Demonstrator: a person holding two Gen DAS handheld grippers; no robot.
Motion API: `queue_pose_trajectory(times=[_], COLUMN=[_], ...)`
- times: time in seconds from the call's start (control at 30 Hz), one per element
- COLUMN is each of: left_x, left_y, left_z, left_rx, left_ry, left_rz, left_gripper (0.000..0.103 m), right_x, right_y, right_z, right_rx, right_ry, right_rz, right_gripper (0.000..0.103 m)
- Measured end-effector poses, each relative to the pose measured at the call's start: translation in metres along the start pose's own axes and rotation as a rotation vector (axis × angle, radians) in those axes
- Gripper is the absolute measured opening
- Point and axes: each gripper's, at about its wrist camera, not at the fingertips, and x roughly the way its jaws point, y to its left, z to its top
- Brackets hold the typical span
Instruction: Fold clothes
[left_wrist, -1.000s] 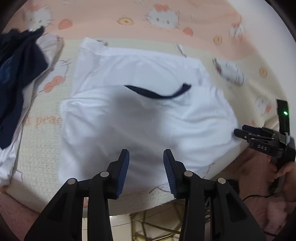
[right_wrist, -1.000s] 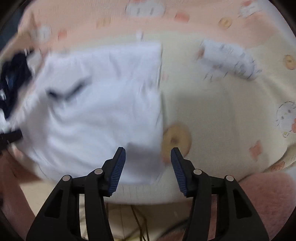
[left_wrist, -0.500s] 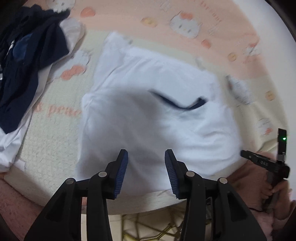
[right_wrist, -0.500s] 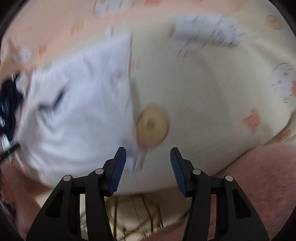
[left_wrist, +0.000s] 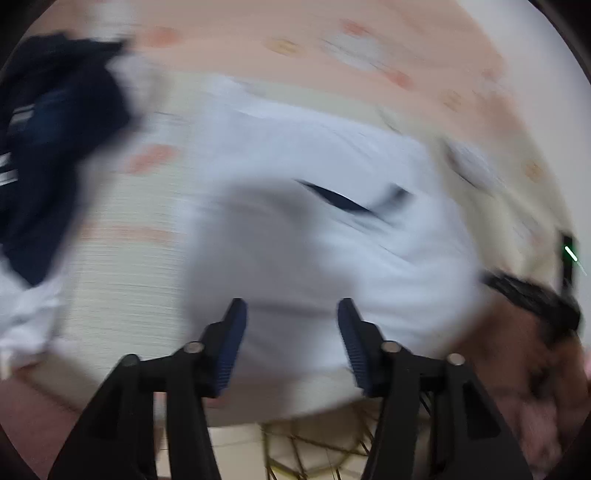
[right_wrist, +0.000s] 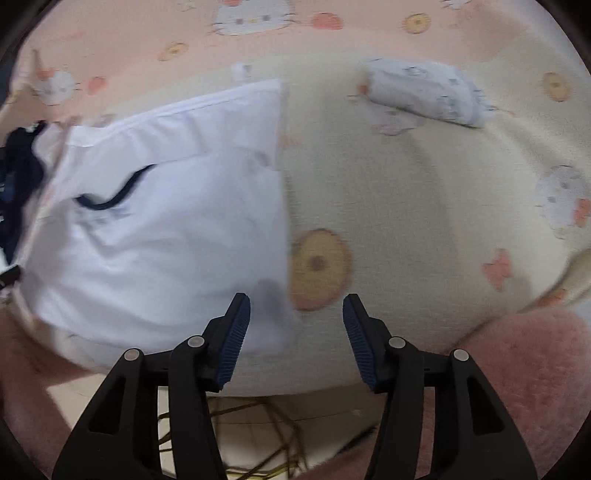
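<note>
Over the last second both grippers have pulled back toward the near edge of the bed and swung sideways, the left view sliding right so that the white shirt now sits more to the right of its picture, and the right view swinging back so the shirt's right edge lines up just ahead of its fingers. The left view is smeared with motion, so that hand is plainly on the move. The left gripper stands with its jaws wide apart and nothing between them, hovering over the shirt's near hem; the right gripper is equally wide open and empty, poised over the shirt's near right corner and the biscuit print beside it. I judge this to mean the hands are between grasps, and the shirt lies free. The shirt rests on the patterned blanket, near its front edge, already doubled into a rough rectangle: a layer is folded across so a dark blue neckband shows as a curved line on top, with a straight right edge and soft wrinkles. To the shirt's left lies a dark blue garment in a loose heap; whether the shirt needs another fold, I cannot tell.
</note>
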Motion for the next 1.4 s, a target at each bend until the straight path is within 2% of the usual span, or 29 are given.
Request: queue_pose_trajectory(times=[0.07, 0.1, 0.2, 0.27, 0.37, 0.47, 0.5, 0.57, 0.7, 0.77, 0.8, 0.87, 0.97, 1.03, 1.07, 1.13, 1.17, 1.27, 1.37, 1.4], left_x=[0.011, 0.011, 0.01, 0.01, 0.008, 0.004, 0.008, 0.021, 0.032, 0.029, 0.028, 0.017, 0.0, 0.005, 0.011, 0.034, 0.041, 0.042, 0.045, 0.046], left_y=[-0.015, -0.014, -0.011, -0.01, -0.008, -0.01, -0.014, -0.016, -0.014, -0.009, -0.006, -0.004, -0.009, -0.014, -0.017, -0.023, -0.024, -0.02, -0.014, -0.011], left_z=[-0.002, -0.003, -0.008, -0.011, -0.015, -0.008, -0.006, -0.002, -0.005, -0.01, -0.009, -0.002, 0.01, 0.017, 0.019, 0.015, 0.013, 0.005, -0.001, -0.002], left_rx=[0.065, 0.064, 0.062, 0.061, 0.057, 0.054, 0.071, 0.108, 0.15, 0.142, 0.123, 0.103, 0.091, 0.104, 0.114, 0.146, 0.156, 0.147, 0.132, 0.125], left_ry=[0.034, 0.039, 0.055, 0.066, 0.071, 0.016, 0.015, 0.045, 0.116, 0.131, 0.124, 0.057, -0.054, -0.07, -0.064, 0.003, 0.031, 0.06, 0.09, 0.1], left_rz=[0.048, 0.058, 0.088, 0.107, 0.133, 0.14, 0.152, 0.199, 0.3, 0.332, 0.324, 0.276, 0.202, 0.205, 0.216, 0.247, 0.264, 0.324, 0.36, 0.364], left_gripper=[0.055, 0.055, 0.055, 0.055, 0.055, 0.055, 0.055, 0.055, 0.057, 0.062, 0.062, 0.062, 0.062, 0.063, 0.063, 0.063, 0.063, 0.065, 0.081, 0.081], right_x=[0.019, 0.028, 0.034, 0.031, 0.018, 0.004, 0.006, 0.02, 0.051, 0.049, 0.047, 0.044, 0.034, 0.033, 0.038, 0.048, 0.049, 0.054, 0.059, 0.06], right_y=[0.011, 0.016, 0.026, 0.018, 0.008, 0.012, 0.018, 0.022, 0.044, 0.028, 0.02, 0.007, 0.021, 0.036, 0.043, 0.046, 0.04, 0.025, 0.024, 0.024], right_z=[0.003, 0.005, 0.003, 0.001, 0.004, 0.01, 0.014, 0.023, 0.021, 0.024, 0.025, 0.028, 0.036, 0.04, 0.041, 0.034, 0.026, 0.022, 0.018, 0.018], right_rx=[-0.048, -0.073, -0.102, -0.048, 0.032, 0.05, 0.02, -0.056, -0.151, -0.063, -0.017, 0.068, 0.025, -0.037, -0.075, -0.108, -0.088, -0.014, -0.002, 0.006], right_ry=[0.061, 0.09, 0.114, 0.113, 0.041, -0.052, -0.063, -0.029, 0.081, 0.092, 0.086, 0.069, -0.016, -0.049, -0.037, 0.03, 0.063, 0.13, 0.179, 0.19], right_rz=[-0.011, -0.028, -0.11, -0.13, -0.098, -0.032, -0.01, 0.012, -0.082, -0.099, -0.069, -0.013, 0.001, -0.011, -0.027, -0.053, -0.072, -0.055, -0.02, -0.007], right_gripper=[0.054, 0.053, 0.056, 0.056, 0.055, 0.055, 0.056, 0.056, 0.056, 0.057, 0.059, 0.058, 0.058, 0.058, 0.058, 0.058, 0.058, 0.061, 0.062, 0.062])
